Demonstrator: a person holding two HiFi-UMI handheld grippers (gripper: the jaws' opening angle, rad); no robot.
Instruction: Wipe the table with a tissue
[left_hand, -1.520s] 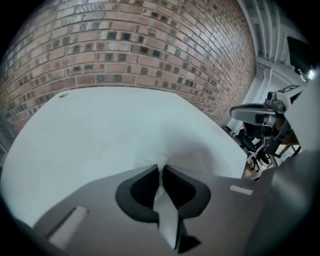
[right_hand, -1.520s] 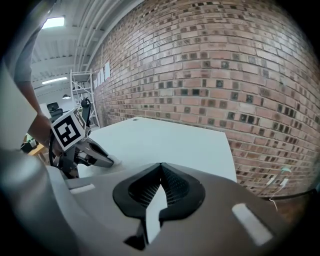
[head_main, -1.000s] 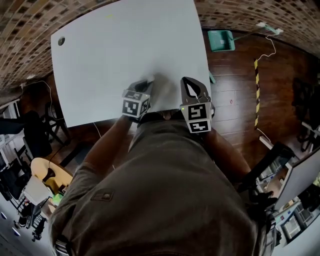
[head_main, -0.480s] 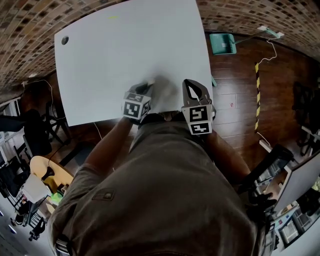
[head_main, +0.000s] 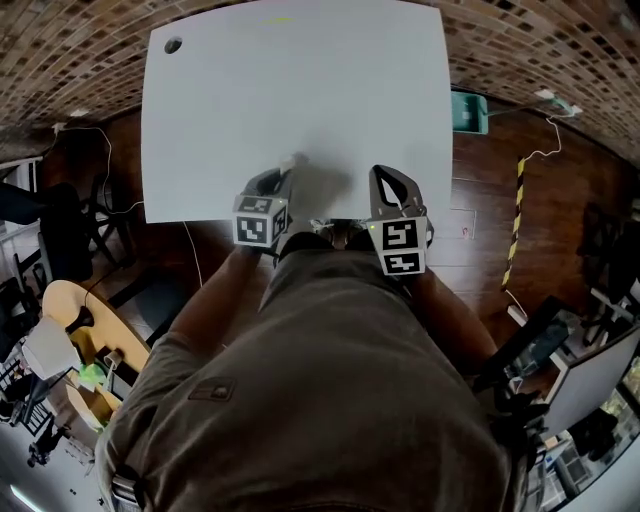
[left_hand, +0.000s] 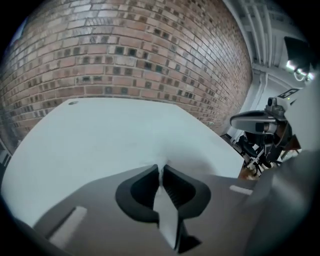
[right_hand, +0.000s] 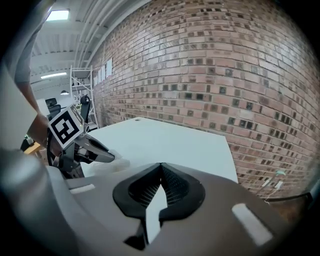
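Observation:
A white table (head_main: 290, 90) fills the upper head view. My left gripper (head_main: 288, 170) rests near the table's front edge, shut on a crumpled white tissue (head_main: 299, 162) that lies against the tabletop. In the left gripper view the jaws (left_hand: 161, 167) meet with the tissue (left_hand: 167, 160) pinched at their tips. My right gripper (head_main: 379, 172) hovers beside it at the same edge, shut with nothing between its jaws (right_hand: 161, 166). In the right gripper view, the left gripper (right_hand: 102, 156) and the tissue (right_hand: 116, 162) show at the left.
A cable hole (head_main: 173, 45) sits in the table's far left corner. A brick wall (left_hand: 125, 55) stands behind the table. On the wooden floor lie a teal bin (head_main: 468, 110) and yellow-black tape (head_main: 517, 215). Chairs and clutter (head_main: 70, 340) crowd the left.
The head view has swung, so the table now sits more squarely ahead. Both grippers stay at the table's front edge, the left still holding the tissue on the surface.

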